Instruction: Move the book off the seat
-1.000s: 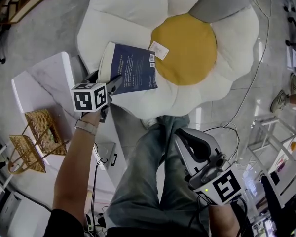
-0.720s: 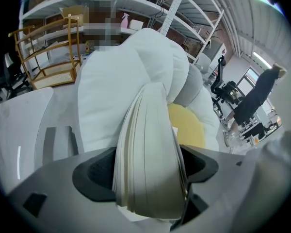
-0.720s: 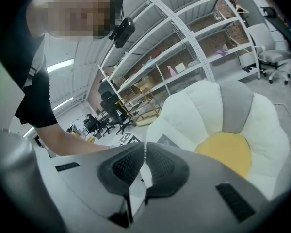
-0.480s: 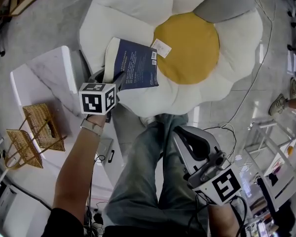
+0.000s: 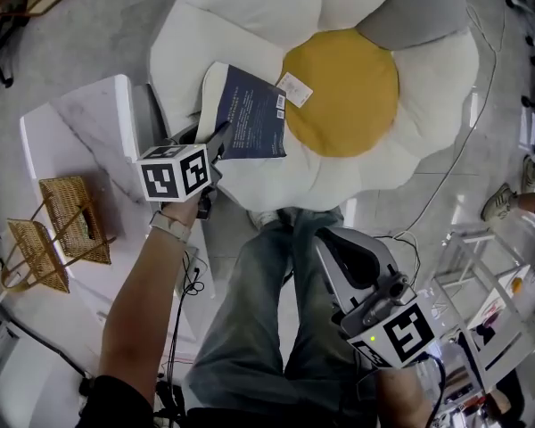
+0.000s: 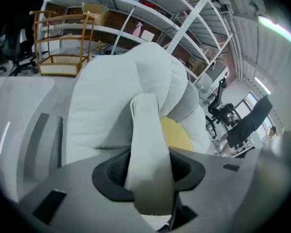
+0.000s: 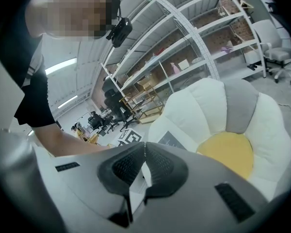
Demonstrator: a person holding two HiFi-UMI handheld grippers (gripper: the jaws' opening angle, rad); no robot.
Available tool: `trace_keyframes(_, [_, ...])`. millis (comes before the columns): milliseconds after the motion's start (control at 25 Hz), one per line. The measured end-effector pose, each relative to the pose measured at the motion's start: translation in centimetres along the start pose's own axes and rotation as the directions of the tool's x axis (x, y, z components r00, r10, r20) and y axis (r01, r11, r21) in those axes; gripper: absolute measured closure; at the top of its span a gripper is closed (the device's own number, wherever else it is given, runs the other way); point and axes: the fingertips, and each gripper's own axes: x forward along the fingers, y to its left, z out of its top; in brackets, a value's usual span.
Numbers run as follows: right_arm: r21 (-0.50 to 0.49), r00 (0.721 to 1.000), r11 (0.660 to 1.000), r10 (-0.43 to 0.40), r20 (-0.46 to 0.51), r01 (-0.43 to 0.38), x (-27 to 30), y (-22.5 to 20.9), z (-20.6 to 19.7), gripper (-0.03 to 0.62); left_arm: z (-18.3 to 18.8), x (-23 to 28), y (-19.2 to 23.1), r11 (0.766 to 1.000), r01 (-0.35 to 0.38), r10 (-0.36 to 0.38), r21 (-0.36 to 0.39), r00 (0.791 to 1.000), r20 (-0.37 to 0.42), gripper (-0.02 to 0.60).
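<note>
A dark blue book lies on the left petal of a white flower-shaped seat cushion with a yellow centre. My left gripper holds the book's near left edge, which is tilted up off the cushion. Its jaws have just been closing, and in the left gripper view the pads press on the book's pale edge from both sides. My right gripper hangs low above the person's legs, shut and empty, its tips touching; the book and cushion lie beyond it.
A white table stands left of the cushion, with a gold wire basket on it. The person's jeans-clad legs stand at the cushion's near edge. A cable trails on the floor at right, near a white cart.
The left gripper has closed on the book's edge and shifted slightly up and right. The book's left side has risen, so it looks narrower. The right gripper has stayed put.
</note>
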Motion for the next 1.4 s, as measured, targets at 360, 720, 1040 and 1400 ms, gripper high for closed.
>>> trace_keyframes(360, [-0.032,0.997,0.997,0.069,-0.032,-0.07,-0.3,0.2,1.5,0.577,1.7,-2.9,-3.0,0.996,0.026,-0.021,-0.083,0.998,0.059,0.413])
trace_keyframes(720, [-0.057,0.98,0.983,0.17,-0.099,-0.176,0.1,0.8,1.8,0.577,1.4,-7.6,-6.9,0.998,0.028,-0.021,-0.063,0.994,0.105,0.411])
trace_keyframes(1040, [-0.108,0.941,0.947,0.277,-0.196,-0.302,1.1,2.1,2.0,0.577,-0.4,-13.6,-6.0,0.985,-0.041,0.073,-0.167,0.98,0.188,0.411])
trace_keyframes(1400, [-0.15,0.873,0.885,0.386,-0.297,-0.442,3.5,6.5,1.1,0.577,-3.0,-21.6,-3.6,0.943,-0.064,0.173,-0.325,0.933,0.317,0.411])
